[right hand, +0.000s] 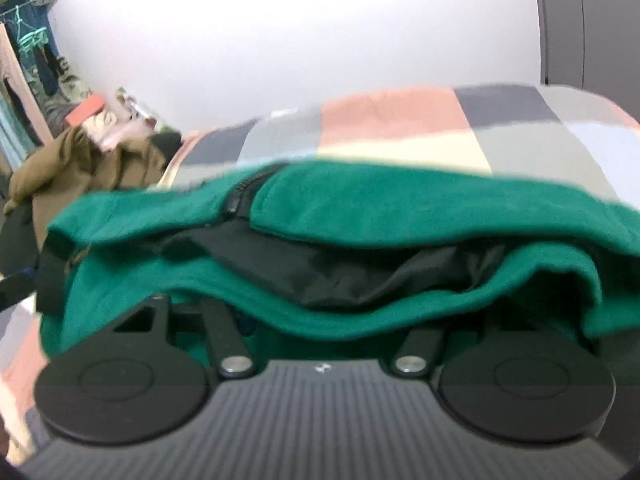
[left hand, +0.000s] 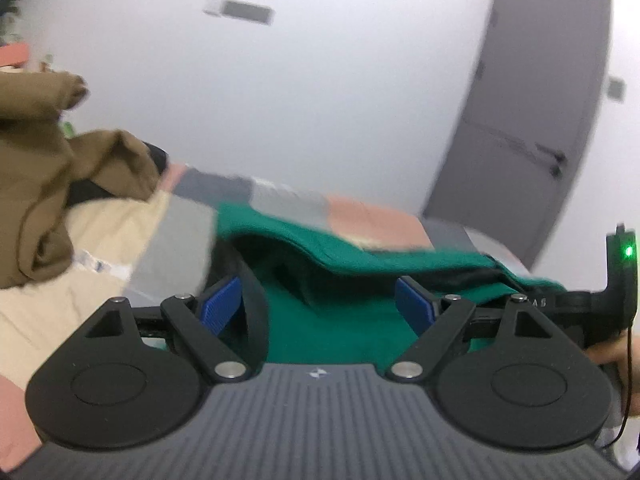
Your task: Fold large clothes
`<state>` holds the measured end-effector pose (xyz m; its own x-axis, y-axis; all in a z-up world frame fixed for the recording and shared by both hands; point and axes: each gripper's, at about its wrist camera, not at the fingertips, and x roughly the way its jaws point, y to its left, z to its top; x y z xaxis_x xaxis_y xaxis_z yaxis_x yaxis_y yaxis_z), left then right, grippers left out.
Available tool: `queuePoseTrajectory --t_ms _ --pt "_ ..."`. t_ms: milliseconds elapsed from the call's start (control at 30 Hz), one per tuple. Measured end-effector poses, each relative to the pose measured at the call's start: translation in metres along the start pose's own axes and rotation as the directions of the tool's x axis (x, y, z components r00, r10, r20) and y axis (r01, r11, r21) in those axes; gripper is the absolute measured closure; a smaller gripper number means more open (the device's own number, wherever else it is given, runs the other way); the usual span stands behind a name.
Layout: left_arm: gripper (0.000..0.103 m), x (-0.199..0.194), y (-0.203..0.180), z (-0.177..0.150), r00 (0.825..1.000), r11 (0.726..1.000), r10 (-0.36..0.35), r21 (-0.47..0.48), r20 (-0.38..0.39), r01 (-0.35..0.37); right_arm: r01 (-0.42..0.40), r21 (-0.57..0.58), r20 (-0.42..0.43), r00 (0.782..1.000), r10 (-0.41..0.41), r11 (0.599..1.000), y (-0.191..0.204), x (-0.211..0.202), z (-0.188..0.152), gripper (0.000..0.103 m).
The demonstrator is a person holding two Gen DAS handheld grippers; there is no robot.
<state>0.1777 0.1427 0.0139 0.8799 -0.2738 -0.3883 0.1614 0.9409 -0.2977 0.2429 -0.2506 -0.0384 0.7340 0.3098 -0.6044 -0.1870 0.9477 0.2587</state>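
Green fleece jacket with black lining [right hand: 360, 204] is bunched on the checked patchwork bedspread [right hand: 384, 120]. Looks mid-grab: left gripper [left hand: 320, 304] gapes wide over fleece at 12 o'clock, pinching nothing — right gripper [right hand: 320, 320] is buried under a fold, can't tell its grip. Next: catch an edge.

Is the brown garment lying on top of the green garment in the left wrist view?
No, the brown garment is heaped apart at the left on the bedcover, beside the green garment.
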Motion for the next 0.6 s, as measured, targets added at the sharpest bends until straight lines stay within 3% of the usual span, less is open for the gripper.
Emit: queuePoseTrajectory --t_ms 100,300,433,533,600 --pt "0.016 0.005 0.017 0.006 0.996 0.998 0.052 -0.026 0.066 -0.05 0.032 0.021 0.016 0.999 -0.032 0.999 -0.005 0.031 0.023 0.039" --pt "0.015 0.014 0.048 0.013 0.987 0.992 0.099 -0.089 0.126 -0.088 0.077 0.083 -0.028 0.997 -0.075 0.994 -0.018 0.103 0.059 0.04" --pt "0.015 0.029 0.057 0.008 0.992 0.992 0.091 -0.094 0.084 -0.083 0.14 0.062 -0.048 0.989 -0.137 0.988 -0.026 0.14 0.071 0.042" --pt "0.016 0.044 0.059 0.002 0.997 0.994 0.075 -0.077 0.023 -0.073 0.117 0.178 -0.062 0.992 -0.108 0.977 -0.046 0.141 0.07 0.041" --pt "0.016 0.052 0.06 -0.004 0.996 0.994 0.079 -0.078 -0.027 -0.081 0.092 0.196 -0.055 0.995 -0.083 0.976 -0.051 0.126 0.065 0.041"
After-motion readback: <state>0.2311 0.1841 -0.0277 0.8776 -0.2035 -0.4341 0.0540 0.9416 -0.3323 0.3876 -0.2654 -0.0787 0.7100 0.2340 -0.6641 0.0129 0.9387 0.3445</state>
